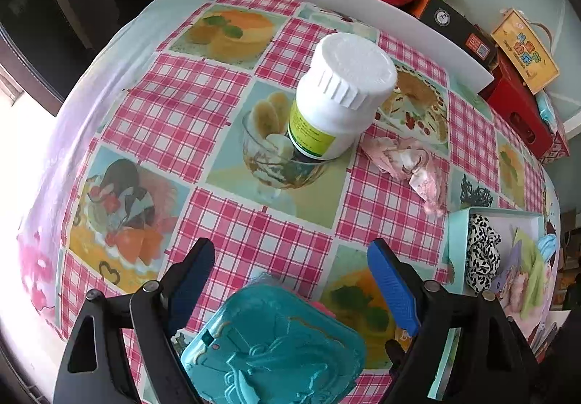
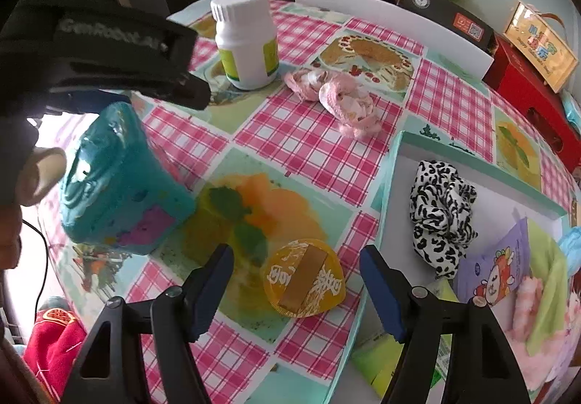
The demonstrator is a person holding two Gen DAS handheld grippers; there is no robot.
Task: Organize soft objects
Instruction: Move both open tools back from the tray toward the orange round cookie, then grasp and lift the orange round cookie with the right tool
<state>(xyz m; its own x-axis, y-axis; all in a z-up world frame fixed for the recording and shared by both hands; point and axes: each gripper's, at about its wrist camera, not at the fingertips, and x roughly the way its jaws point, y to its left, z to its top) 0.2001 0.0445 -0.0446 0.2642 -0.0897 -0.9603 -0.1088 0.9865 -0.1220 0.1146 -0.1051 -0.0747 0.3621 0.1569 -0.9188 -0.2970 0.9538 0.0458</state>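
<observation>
Pink crumpled cloth [image 1: 406, 164] beside the white bottle [image 1: 337, 99] awaits boxing; left gripper [image 1: 290, 280] and right gripper [image 2: 296, 277] both gape, the teal pouch [image 1: 272, 346] under the left's jaws ungripped.

— Any lettering you can read?
— "GenRobot.AI", pale on the black body of the left claw [image 2: 109, 51].
— The orange disc [image 2: 304, 278]?
— White Chinese characters, not legible. The yellow box [image 2: 543, 49] has Chinese text and a small English line, too tiny to read.
— The white bottle [image 2: 247, 40]?
— Label print too blurred.
</observation>
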